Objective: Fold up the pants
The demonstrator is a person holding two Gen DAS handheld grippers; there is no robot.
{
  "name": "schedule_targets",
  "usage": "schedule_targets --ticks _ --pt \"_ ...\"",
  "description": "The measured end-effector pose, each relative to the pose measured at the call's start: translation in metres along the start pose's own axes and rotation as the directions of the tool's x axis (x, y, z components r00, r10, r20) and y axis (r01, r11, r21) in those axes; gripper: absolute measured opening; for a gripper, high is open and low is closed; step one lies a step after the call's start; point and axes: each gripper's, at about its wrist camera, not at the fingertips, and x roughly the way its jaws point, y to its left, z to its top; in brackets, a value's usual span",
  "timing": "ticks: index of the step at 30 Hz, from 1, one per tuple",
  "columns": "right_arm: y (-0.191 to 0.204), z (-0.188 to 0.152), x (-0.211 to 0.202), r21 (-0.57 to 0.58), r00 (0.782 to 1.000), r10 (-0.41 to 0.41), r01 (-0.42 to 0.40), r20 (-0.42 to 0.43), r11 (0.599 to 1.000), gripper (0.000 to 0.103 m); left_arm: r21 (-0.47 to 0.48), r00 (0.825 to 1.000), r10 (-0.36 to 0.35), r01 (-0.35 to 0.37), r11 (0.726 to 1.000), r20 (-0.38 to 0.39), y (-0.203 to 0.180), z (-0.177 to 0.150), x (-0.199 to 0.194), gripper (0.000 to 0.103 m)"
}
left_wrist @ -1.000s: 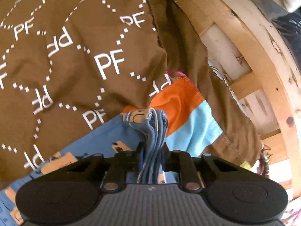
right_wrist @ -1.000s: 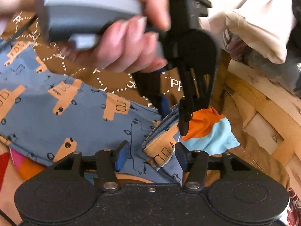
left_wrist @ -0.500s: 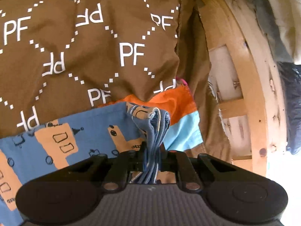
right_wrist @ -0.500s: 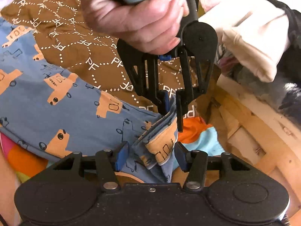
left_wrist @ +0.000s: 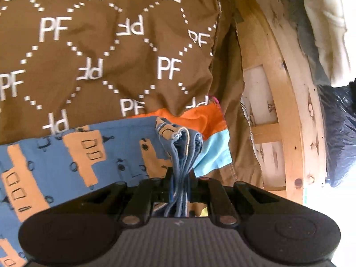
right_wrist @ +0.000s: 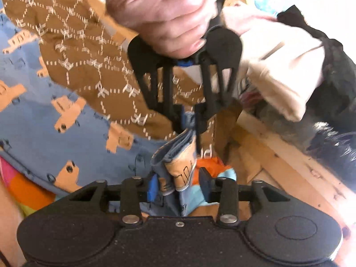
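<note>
Left gripper point(left_wrist: 180, 178): jaws narrow, clamped on a bunched, many-layered edge of the pants point(left_wrist: 66, 155); the fabric stands up between them.
Right gripper point(right_wrist: 178, 185): jaws apart, with a folded corner of the pants point(right_wrist: 178, 166) standing between them; contact with the blue pads cannot be told.
Pants: blue with orange vehicle print, spread to the left of both sets of jaws and drawn up into a ridge that runs from the right jaws to the left jaws beyond them.
Left hand point(right_wrist: 169, 15): wrapped round the left gripper's handle, straight ahead of the right jaws.
Brown cloth point(left_wrist: 100, 44): printed "PF", lying ahead of the left jaws, past the pants.
Orange and light-blue cloth point(left_wrist: 211, 138): just beside the gripped bunch, to its right.
Wooden frame point(left_wrist: 287, 115): well right of the left jaws.
Change from earlier frames: the left gripper has risen higher ahead of the right jaws, the ridge is pulled up longer, and more blue print has come into view left of the left jaws.
</note>
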Motion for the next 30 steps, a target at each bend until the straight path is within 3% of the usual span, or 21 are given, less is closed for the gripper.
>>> schedule_targets --ticks 4,8,14,24,28,30 --pt "-0.001 0.006 -0.013 0.020 0.998 0.040 -0.041 0.048 0.999 0.016 0.013 0.999 0.022 -0.022 1.000 0.033 0.011 -0.010 -0.020 0.012" --pt "-0.004 0.015 -0.031 0.040 0.978 0.166 -0.172 0.125 0.984 0.016 0.065 0.992 0.085 -0.091 0.994 0.098 0.027 -0.030 -0.046 0.012" --pt "0.003 0.037 -0.059 0.039 0.917 0.353 -0.365 0.185 0.930 0.015 0.076 0.976 0.147 -0.160 0.984 0.163 0.068 -0.064 -0.083 0.012" --pt "0.036 0.062 -0.069 0.064 0.814 0.561 -0.574 0.150 0.816 0.015 0.063 0.947 0.222 -0.242 0.968 0.230 0.123 -0.093 -0.108 0.012" --pt "0.050 0.068 -0.063 0.098 0.780 0.617 -0.625 0.103 0.774 0.015 0.021 0.942 0.199 -0.212 0.977 0.270 0.143 -0.101 -0.107 0.014" --pt "0.055 0.069 -0.062 0.103 0.775 0.626 -0.632 0.086 0.768 0.017 0.009 0.939 0.180 -0.191 0.981 0.292 0.147 -0.107 -0.108 0.014"
